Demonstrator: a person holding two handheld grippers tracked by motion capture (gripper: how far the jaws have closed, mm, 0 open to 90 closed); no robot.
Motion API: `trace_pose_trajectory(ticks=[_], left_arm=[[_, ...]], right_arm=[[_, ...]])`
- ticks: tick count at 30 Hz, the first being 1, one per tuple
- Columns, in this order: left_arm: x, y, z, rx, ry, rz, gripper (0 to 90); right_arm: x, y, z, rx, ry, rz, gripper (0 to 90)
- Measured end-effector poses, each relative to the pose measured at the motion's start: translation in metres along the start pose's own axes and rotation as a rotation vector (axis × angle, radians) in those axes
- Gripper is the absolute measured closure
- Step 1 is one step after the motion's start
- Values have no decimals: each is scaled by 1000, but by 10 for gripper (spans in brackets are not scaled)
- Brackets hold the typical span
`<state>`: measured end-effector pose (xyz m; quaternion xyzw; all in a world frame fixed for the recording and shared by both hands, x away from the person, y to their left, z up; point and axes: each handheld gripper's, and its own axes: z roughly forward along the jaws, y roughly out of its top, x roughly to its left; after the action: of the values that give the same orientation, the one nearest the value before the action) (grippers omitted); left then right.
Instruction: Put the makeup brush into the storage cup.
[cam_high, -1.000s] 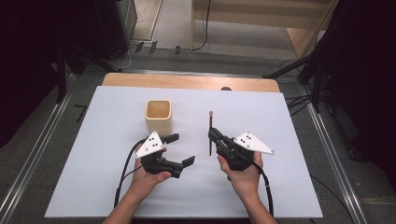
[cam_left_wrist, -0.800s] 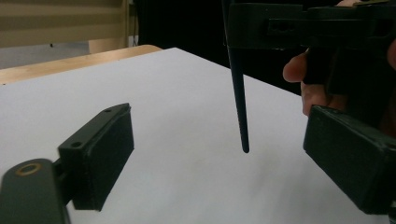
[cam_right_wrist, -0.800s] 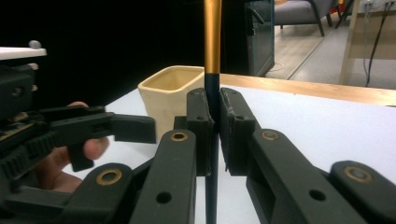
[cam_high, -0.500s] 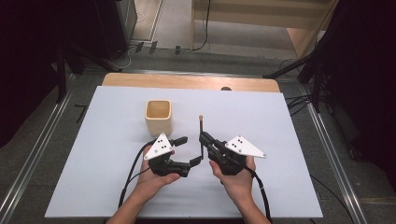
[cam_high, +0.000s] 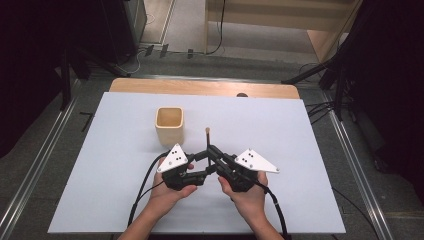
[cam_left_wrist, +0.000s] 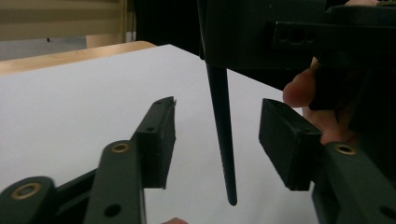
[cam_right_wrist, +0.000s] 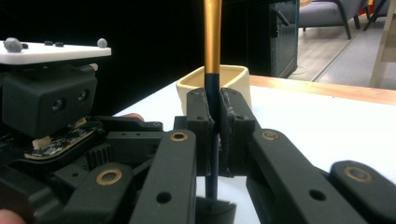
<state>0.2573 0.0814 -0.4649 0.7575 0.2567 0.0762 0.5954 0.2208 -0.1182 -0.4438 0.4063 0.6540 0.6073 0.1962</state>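
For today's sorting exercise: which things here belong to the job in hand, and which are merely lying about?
In use: brush, right gripper clamping it, left gripper with jaws just closing around its handle tip, not touching; square cup.
Lying about: cables on floor.

Even overhead light falls on the white table (cam_high: 310, 150), bright and nearly shadowless, while the room around it sinks into dark. The high view is sharp. In both gripper views the near jaws blur softly, and the background beyond is hazy.
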Motion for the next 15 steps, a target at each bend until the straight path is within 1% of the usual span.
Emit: trace_pose_trajectory(ticks=[1,2,4,5,7,9,10,11,12,13,15], left_arm=[[0,0,0,-2,-6,-5,518],[0,1,-1,-5,-5,-5,571],[0,1,-2,-4,-8,-8,638],[0,1,-2,0,-9,-12,638],[0,2,-1,14,-7,-17,723],[1,2,-1,18,-6,-23,822],[1,2,-1,24,2,-33,841],[3,2,-2,31,0,-45,841],[5,2,-2,31,-8,-46,847],[4,2,-2,32,0,-38,847],[3,2,-2,36,10,-25,847]], right_arm=[[1,0,0,-2,2,-1,844],[2,-1,1,0,6,2,843],[3,-2,1,2,6,-4,844],[3,-2,1,2,6,-4,844],[4,-2,2,1,7,-6,844],[5,-3,2,3,8,-6,843],[5,-3,2,4,6,-10,845],[5,-3,2,4,6,-10,845],[5,-3,2,8,8,-15,844],[5,-2,2,16,7,-5,829],[4,-1,1,11,18,25,720]])
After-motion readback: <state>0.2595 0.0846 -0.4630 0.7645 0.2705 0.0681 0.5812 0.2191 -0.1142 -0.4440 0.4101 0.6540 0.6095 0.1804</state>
